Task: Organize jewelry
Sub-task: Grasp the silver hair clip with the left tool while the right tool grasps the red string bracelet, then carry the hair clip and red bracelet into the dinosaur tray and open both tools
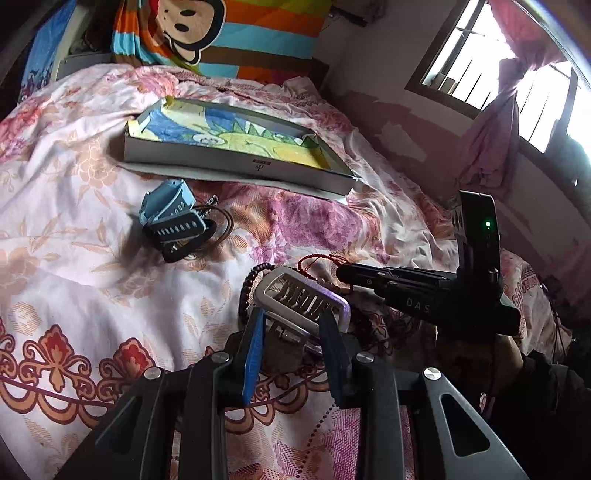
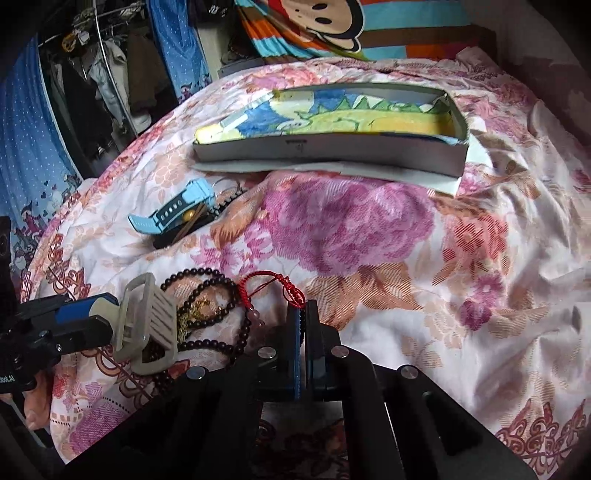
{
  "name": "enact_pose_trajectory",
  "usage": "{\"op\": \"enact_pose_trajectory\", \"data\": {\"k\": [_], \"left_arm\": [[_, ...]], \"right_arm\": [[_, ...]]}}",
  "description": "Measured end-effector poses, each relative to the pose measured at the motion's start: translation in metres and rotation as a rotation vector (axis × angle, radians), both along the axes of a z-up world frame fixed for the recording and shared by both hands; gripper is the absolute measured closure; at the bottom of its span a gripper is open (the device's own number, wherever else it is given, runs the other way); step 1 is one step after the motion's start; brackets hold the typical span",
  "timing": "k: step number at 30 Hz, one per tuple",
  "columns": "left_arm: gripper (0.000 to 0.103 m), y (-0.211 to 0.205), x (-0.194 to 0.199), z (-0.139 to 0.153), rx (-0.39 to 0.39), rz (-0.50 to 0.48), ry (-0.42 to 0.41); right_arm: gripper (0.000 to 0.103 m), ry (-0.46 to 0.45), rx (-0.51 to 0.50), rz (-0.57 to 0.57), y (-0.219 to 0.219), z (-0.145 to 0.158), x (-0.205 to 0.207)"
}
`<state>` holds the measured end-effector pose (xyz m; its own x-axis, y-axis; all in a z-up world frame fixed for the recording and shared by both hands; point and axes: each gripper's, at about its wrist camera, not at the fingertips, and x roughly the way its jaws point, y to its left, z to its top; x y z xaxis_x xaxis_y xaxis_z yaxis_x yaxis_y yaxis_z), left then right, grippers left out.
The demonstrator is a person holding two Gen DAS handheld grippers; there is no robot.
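My left gripper (image 1: 291, 325) is shut on a pale grey-white hair comb clip (image 1: 303, 295), held just above the bed; it also shows in the right wrist view (image 2: 147, 325). My right gripper (image 2: 303, 314) is shut on a red string bracelet (image 2: 273, 286), whose cord shows at its tips (image 1: 321, 262). Dark bead necklaces (image 2: 210, 317) with a gold chain lie under the clip. A pile with a light blue watch (image 1: 166, 203) and dark straps lies farther left (image 2: 177, 214). A shallow grey box (image 1: 236, 162) lined with a colourful cloth sits beyond (image 2: 332, 151).
Everything lies on a floral bedsheet (image 1: 74, 258). A striped monkey-print pillow (image 1: 221, 33) is at the bed's head. A window with pink curtain (image 1: 498, 110) is at right. A blue curtain and hanging clothes (image 2: 92, 92) stand left of the bed.
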<state>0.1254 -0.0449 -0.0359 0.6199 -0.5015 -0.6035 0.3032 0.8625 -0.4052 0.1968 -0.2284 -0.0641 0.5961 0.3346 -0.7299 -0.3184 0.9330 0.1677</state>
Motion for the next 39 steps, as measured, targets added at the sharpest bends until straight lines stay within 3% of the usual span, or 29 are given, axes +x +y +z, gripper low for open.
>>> {"op": "enact_pose_trajectory", "data": {"k": [17,21,26,32,39], "left_arm": [[0.076,0.002,0.004,0.048,-0.012,0.031,-0.158],[0.076,0.008,0.03,0.066,-0.043,0.081,-0.179],[0.076,0.018,0.078,0.086,-0.071,0.165,-0.212],[0.076,0.021,0.149,0.089,-0.054,0.252,-0.228],[0.076,0.015,0.203,0.045,-0.026,0.29,-0.128]], "right_arm": [[0.1,-0.254,0.064,-0.045,-0.007,0.048,-0.003],[0.1,-0.332,0.095,-0.079,-0.014,0.068,0.022],[0.1,-0.363,0.118,-0.142,-0.021,0.077,0.062],[0.1,-0.314,0.117,-0.205,-0.031,0.063,0.11],[0.1,-0.229,0.1,-0.229,-0.036,0.035,0.135]]}}
